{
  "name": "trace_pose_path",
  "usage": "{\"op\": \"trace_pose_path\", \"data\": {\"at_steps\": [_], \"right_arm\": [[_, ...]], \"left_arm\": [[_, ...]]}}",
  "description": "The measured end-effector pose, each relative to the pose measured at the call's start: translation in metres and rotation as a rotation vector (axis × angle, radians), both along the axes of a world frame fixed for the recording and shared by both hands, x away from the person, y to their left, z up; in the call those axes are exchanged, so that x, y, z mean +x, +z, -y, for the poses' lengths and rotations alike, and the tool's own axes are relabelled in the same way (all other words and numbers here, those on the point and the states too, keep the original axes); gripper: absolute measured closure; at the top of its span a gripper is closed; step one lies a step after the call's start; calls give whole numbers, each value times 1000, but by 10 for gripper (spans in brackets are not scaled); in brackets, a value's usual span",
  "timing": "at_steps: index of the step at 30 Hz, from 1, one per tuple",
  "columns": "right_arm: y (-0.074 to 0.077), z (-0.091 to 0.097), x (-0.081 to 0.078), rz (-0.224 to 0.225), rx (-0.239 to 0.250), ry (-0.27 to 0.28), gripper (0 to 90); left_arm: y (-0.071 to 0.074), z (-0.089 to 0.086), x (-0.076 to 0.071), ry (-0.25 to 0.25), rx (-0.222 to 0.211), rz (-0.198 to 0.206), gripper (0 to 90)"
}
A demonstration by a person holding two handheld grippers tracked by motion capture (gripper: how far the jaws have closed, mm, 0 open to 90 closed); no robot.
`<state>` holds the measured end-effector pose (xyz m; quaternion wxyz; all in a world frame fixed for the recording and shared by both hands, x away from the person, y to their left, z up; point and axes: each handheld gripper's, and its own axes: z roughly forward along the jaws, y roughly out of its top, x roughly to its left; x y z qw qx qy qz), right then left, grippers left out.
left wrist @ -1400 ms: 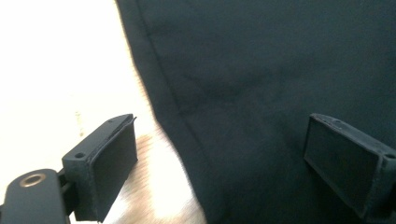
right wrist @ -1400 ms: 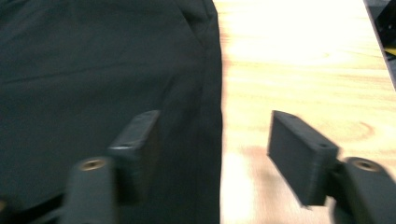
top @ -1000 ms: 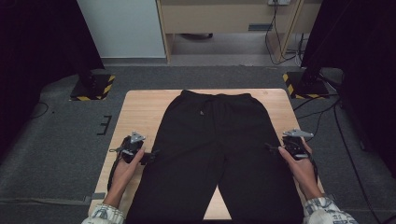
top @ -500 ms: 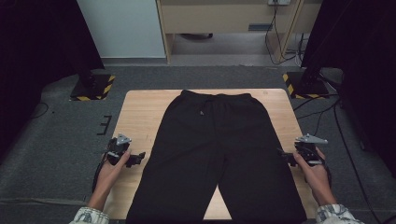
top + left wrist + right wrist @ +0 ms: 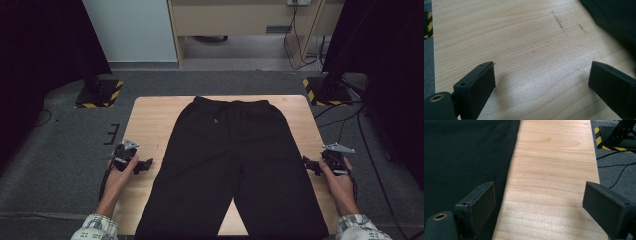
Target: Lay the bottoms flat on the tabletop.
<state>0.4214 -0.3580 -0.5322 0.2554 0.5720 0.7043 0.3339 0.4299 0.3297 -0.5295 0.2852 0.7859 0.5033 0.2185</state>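
On table [image 5: 150, 112], beside flat black trousers [image 5: 227, 160]: left gripper [image 5: 145, 164] and right gripper [image 5: 307, 164], drawn back outward, jaws spread, empty; smoothing seemingly finished.

Black trousers [image 5: 227, 165] lie flat on my worktop [image 5: 150, 117], waistband at its far edge, with a drawstring at the waist, both legs running back toward me and parting near its near edge. They cover its middle, bare wood showing on either side.
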Motion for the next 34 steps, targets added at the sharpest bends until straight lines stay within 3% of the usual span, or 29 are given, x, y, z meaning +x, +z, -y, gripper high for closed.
{"op": "trace_pose_path", "data": {"at_steps": [8, 11, 15, 17, 27, 34], "right_arm": [[-4, -6, 4, -1, -2, -12, 98], [-5, -8, 5, -17, -24, 1, 94], [-6, -11, 6, -51, -44, 25, 87], [-6, -11, 5, -57, -30, 18, 87], [-6, -16, -22, -55, -33, 9, 87], [-6, -19, -27, -55, -30, 1, 87]], "left_arm": [[-4, 1, 2, 8, -34, 9, 39], [-7, 0, 1, 13, -62, 22, 27], [-7, 1, -2, 15, -64, 24, 22], [-7, 1, -4, 19, -62, 24, 22], [-7, 5, -27, 56, -61, 24, 19], [-7, 5, -34, 57, -63, 22, 14]]}}
